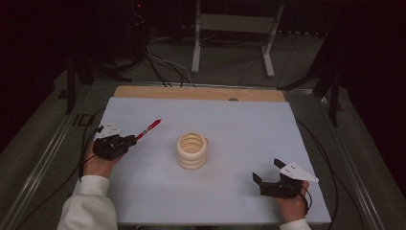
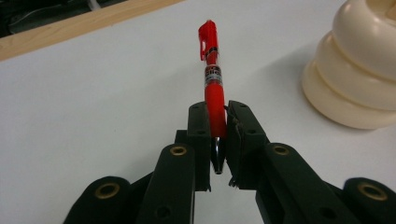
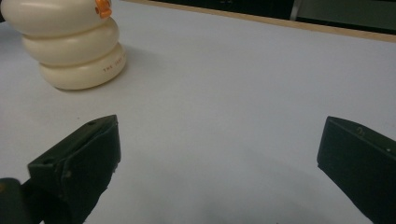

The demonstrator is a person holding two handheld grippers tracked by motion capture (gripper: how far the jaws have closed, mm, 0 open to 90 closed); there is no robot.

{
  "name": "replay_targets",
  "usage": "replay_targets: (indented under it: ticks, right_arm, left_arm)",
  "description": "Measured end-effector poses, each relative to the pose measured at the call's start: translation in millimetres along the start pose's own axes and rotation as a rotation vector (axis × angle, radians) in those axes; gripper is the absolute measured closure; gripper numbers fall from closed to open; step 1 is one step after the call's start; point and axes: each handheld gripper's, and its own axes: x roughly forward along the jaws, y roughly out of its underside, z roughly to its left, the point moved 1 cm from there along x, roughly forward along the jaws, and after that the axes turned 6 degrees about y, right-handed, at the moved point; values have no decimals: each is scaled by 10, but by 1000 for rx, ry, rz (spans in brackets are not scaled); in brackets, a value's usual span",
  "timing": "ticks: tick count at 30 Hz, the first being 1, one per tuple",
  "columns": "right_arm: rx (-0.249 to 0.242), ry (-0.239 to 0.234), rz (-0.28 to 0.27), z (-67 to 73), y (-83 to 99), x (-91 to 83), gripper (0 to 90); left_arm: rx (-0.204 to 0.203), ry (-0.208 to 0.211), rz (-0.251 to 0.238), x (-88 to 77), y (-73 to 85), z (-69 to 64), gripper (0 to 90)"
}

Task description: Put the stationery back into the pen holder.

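Near the front edge of the table (image 1: 143, 211) the person's two hands come in; the right gripper (image 1: 269, 175) sits low at the front right, w/ its two black jaws wide apart and nothing btwn them; in the right gripper view the jaws stand far to each side w/ bare white table in the gap.

A bit farther in, on the left side, the left gripper (image 1: 133, 139) is in the person's left hand (image 1: 97, 164); its jaws are squeezed tight on a red pen (image 1: 149, 128); in the left gripper view the pen (image 2: 214, 88) sticks up and away from the jaws, w/ its dark tip poking back btwn them and its red clip end far out in front; the pen is up off the table, tilted, pointing toward the far side.

Near the middle of the table stands a cream cup (image 1: 192, 150) made of fat stacked rings, open on top; it is near the pen but not touching it; from the right gripper view the cup (image 3: 70, 51) has a small orange bit (image 3: 103, 8) at its top edge.

Past the white top is a strip of wood (image 1: 201, 93) along the far edge; beyond that, a dark floor w/ cables (image 1: 165, 67) and a grey metal stand (image 1: 234, 28).
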Motion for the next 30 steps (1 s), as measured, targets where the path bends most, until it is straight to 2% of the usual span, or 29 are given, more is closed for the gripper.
replay_targets:
  ticks: [11,15,30]
  right_arm:
    - [-1,0,0,0,0,1,1]
    - [-1,0,1,1,0,1,1]
    - [0,-1,2,2,2,4,1]
  left_arm:
    - [35,26,-25,-46,-131,-106,813]
    - [46,21,-38,-61,-169,-136,813]
    - [82,92,-78,-124,-369,-305,813]
